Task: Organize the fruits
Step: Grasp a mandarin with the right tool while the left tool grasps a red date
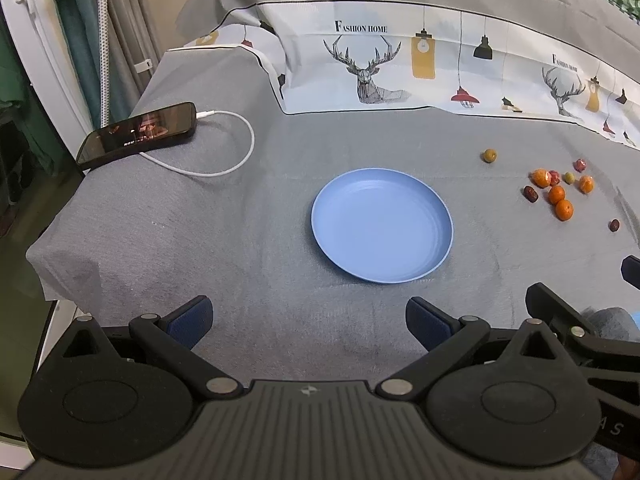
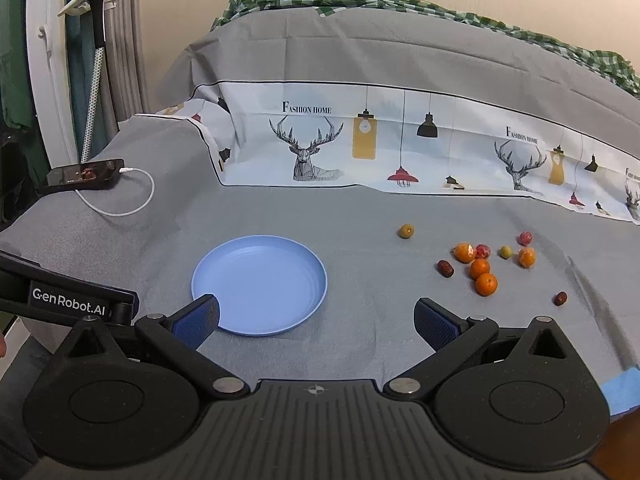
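- The blue plate (image 2: pixel 259 285) sits bare near the middle of the grey cloth (image 2: pixel 360 208); nothing lies in it, so by the look of things no fruit has been sorted yet.
- All the fruit lies loose on the cloth to the right of the plate, well apart from it.
- Four small oranges (image 2: pixel 486 283) cluster together, two of them just beside each other at the near side of the group.
- Two pinkish-red fruits (image 2: pixel 483 251) and a small green one (image 2: pixel 505 252) lie among the oranges.
- A yellow-green fruit (image 2: pixel 406 231) lies alone, between the plate and the cluster but farther back.
- Two dark red dates (image 2: pixel 445 268) lie at the edges of the group, one on its left side and one off to the near right.
- The left gripper (image 1: pixel 309 322) hangs over the cloth in front of the plate, fingers spread wide and holding nothing.
- The right gripper (image 2: pixel 316 322) hangs near the plate's front rim, fingers likewise apart and bare; its left finger overlaps the rim in the right wrist view, though contact cannot be told.
- A phone (image 1: pixel 138 135) on a white cable (image 1: pixel 224 168) lies at the far left, clear of the work.
- Judging from this, the whole task is left: every fruit remains to be picked up and placed.
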`<action>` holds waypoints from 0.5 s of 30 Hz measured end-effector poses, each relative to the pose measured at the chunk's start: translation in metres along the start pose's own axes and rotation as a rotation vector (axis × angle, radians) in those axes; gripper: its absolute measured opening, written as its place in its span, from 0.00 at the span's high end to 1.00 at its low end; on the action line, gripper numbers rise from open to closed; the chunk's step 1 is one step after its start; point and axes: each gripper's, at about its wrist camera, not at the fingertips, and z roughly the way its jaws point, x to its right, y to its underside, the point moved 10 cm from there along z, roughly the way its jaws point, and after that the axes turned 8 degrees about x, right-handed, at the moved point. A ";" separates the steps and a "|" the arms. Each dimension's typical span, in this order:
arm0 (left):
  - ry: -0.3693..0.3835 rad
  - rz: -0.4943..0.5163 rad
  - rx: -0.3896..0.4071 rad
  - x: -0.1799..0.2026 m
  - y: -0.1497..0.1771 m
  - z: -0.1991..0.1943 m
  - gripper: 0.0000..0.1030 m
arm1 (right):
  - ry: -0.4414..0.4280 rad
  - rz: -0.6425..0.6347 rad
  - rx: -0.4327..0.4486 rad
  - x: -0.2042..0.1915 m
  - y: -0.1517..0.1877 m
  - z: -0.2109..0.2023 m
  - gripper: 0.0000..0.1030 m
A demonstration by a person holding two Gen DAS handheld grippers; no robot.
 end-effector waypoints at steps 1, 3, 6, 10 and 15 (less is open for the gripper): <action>0.000 0.000 -0.002 0.000 0.000 0.001 0.00 | 0.000 0.001 -0.001 -0.001 0.000 0.001 0.00; -0.001 0.001 -0.010 0.001 0.000 0.003 0.00 | -0.001 0.004 -0.005 -0.001 0.001 0.004 0.00; 0.004 0.003 -0.025 0.002 0.000 0.008 0.00 | -0.008 0.019 -0.010 0.001 0.002 0.009 0.00; 0.036 0.012 -0.055 0.013 -0.002 0.019 0.00 | 0.030 0.058 0.010 0.020 0.000 0.016 0.00; 0.102 0.038 -0.108 0.050 -0.011 0.042 0.00 | 0.181 0.164 0.044 0.091 -0.002 0.030 0.00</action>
